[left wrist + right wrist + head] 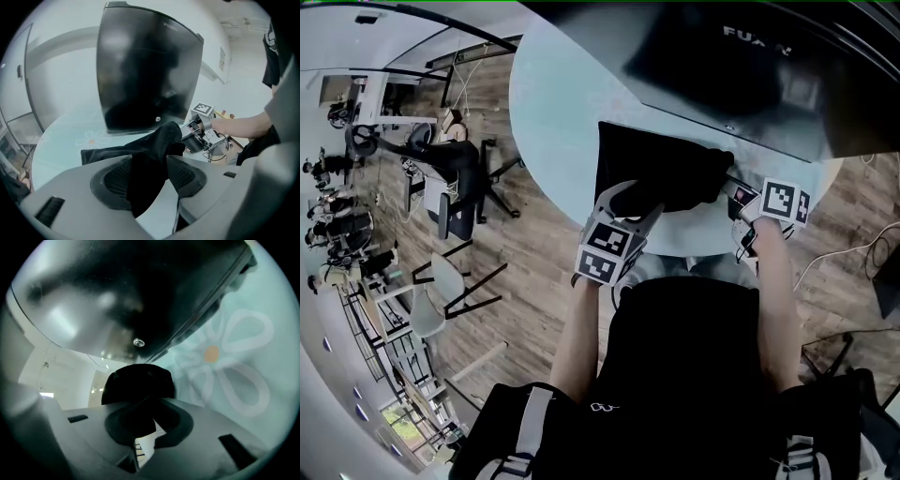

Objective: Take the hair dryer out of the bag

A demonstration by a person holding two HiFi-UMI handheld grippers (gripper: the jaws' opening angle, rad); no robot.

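Note:
A black cloth bag [656, 173] lies on the pale round table [553, 112] near its front edge. My left gripper [628, 199] is at the bag's near left end. In the left gripper view its jaws stand apart, and a fold of the bag [154, 145] hangs loosely between the pads [115, 178]. My right gripper [741, 202] is at the bag's right end. In the right gripper view its jaws [140, 420] are closed on a bunched piece of the bag [138, 383]. No hair dryer shows in any view.
A large black monitor [750, 75] stands just behind the bag, with its base close to the cloth. The table's front edge runs just before the grippers. Office chairs [455, 169] stand on the wooden floor to the left.

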